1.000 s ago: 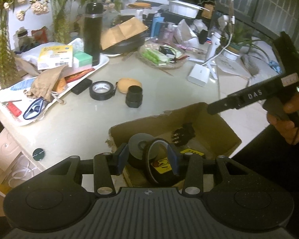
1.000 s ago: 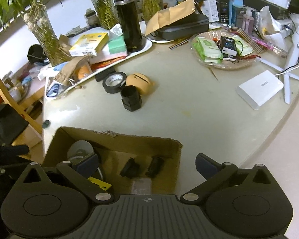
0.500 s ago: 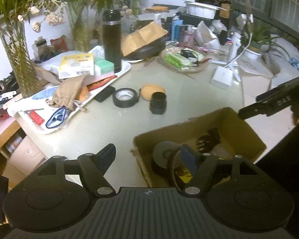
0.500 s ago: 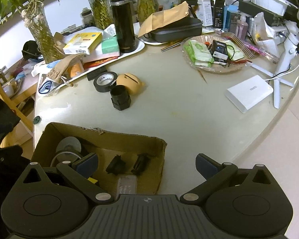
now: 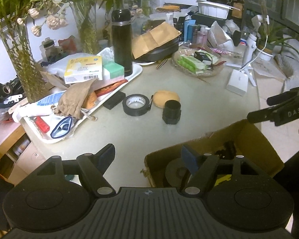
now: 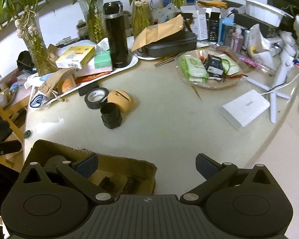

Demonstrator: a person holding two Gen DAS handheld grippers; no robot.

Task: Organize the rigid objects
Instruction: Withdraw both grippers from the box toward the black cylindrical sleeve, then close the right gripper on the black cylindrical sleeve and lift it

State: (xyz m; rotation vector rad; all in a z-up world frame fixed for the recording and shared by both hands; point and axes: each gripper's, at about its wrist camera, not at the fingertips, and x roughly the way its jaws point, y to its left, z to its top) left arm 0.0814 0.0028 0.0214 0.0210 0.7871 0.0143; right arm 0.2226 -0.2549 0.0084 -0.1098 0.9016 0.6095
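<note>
My left gripper stands open with nothing between its fingers, over the table at the left rim of the cardboard box. A grey roll and small black parts lie inside the box. On the table beyond sit a black tape roll, a black cylinder and a tan oval object. My right gripper is open and empty above the box's far edge. The tape roll, cylinder and tan object lie ahead of it.
A white tray piled with boxes, a pouch and a black flask fills the left. Vases with plants stand behind it. A glass dish, a white box and a white stand sit to the right, near the table edge.
My left gripper's jaws spread wide and let go of the roll, which now lies in the box. That gripper drew back to the left of the box. The right gripper barely shifted.
</note>
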